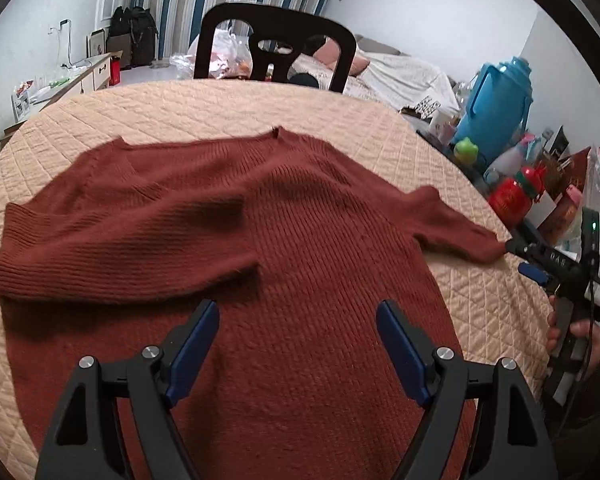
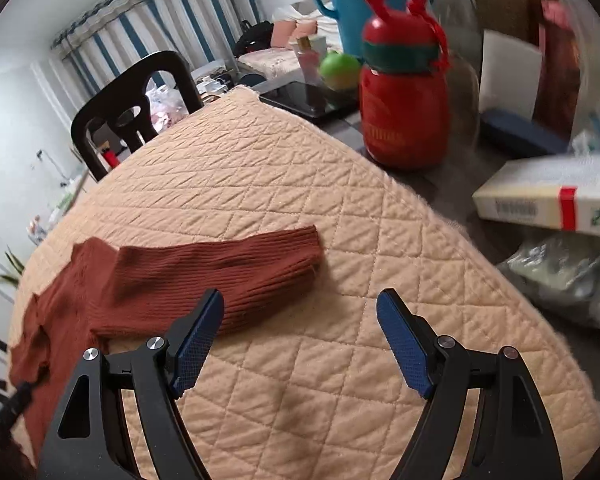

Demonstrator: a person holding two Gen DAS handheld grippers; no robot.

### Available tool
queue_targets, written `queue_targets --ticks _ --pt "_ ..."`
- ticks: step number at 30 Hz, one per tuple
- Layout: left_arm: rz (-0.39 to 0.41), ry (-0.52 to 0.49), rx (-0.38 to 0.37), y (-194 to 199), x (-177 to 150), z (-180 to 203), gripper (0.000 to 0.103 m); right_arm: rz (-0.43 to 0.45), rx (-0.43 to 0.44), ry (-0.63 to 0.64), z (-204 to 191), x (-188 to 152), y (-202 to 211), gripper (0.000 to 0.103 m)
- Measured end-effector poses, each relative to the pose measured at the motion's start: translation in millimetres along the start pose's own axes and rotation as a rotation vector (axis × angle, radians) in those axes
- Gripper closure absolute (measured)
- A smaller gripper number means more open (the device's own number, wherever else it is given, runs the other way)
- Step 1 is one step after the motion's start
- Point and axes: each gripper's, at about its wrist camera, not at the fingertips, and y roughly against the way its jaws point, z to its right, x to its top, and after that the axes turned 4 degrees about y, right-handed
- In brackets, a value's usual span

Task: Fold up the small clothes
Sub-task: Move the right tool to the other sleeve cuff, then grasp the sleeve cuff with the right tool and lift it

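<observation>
A rust-red knitted sweater (image 1: 292, 240) lies flat on a beige quilted cover (image 1: 220, 112) on the table. Its left sleeve (image 1: 120, 248) is folded across the body. Its right sleeve (image 2: 220, 272) stretches out to the right. My left gripper (image 1: 298, 312) is open and empty, hovering over the sweater's lower body. My right gripper (image 2: 300, 304) is open and empty, just right of the right sleeve's cuff; it also shows at the right edge of the left wrist view (image 1: 516, 256), right at the cuff.
A black chair (image 1: 276, 44) stands at the far side of the table. At the right edge stand a blue thermos jug (image 1: 496, 112), a red bottle (image 2: 404, 100), a green toy (image 2: 340, 68), a white box (image 2: 548, 200) and plastic bags (image 2: 568, 272).
</observation>
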Motion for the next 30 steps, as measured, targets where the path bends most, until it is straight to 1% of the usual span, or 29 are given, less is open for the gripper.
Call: queue_targets --ticks 3,6,10,11,13,14,16,17,18,20,22,23,24,30 --pt "-0.023 -0.008 -0.001 -7.0 -3.9 6.1 0.020 -0.014 0.036 -0.024 1.6 1.5 -6.9 0.024" --pt "-0.034 -0.022 0.000 -9.6 -8.5 10.2 0.020 -0.004 0.055 -0.011 2.5 4.6 -11.5 0.024" --pt "-0.038 -0.025 0.010 -12.6 -12.1 12.8 0.020 -0.016 0.087 0.008 -1.9 5.0 -16.3 0.024" --pt "-0.038 -0.029 0.014 -13.0 -12.7 13.3 0.020 -0.017 0.086 0.011 -2.6 4.8 -17.4 0.026" --pt "-0.036 -0.036 0.020 -13.4 -13.3 14.1 0.020 -0.022 0.086 0.018 -3.7 5.8 -18.9 0.037" --pt "-0.036 -0.040 0.023 -13.9 -13.1 14.6 0.020 -0.030 0.093 0.018 -3.9 6.0 -20.0 0.045" --pt "-0.033 -0.041 0.024 -14.8 -13.9 15.3 0.020 -0.029 0.082 0.024 -4.4 7.0 -21.2 0.050" --pt "-0.031 -0.041 0.022 -14.8 -14.3 15.1 0.020 -0.025 0.088 0.027 -4.5 7.3 -20.5 0.058" --pt "-0.030 -0.042 0.020 -15.1 -14.3 15.1 0.019 -0.026 0.118 0.028 -5.0 7.3 -19.7 0.070" --pt "-0.027 -0.042 0.015 -15.5 -14.7 15.4 0.019 -0.029 0.136 0.038 -8.2 7.1 -19.1 0.075" --pt "-0.025 -0.042 0.011 -15.4 -15.1 14.9 0.019 -0.023 0.127 0.054 -11.8 6.6 -17.0 0.080" --pt "-0.025 -0.041 0.009 -15.3 -15.2 14.5 0.019 -0.017 0.132 0.058 -12.9 6.5 -14.4 0.084" --pt "-0.023 -0.039 0.006 -15.1 -15.3 13.9 0.019 -0.012 0.137 0.058 -13.2 7.0 -12.4 0.086" --pt "-0.022 -0.029 -0.010 -14.0 -14.9 11.0 0.019 0.029 0.177 0.084 -25.2 12.3 10.2 0.089"
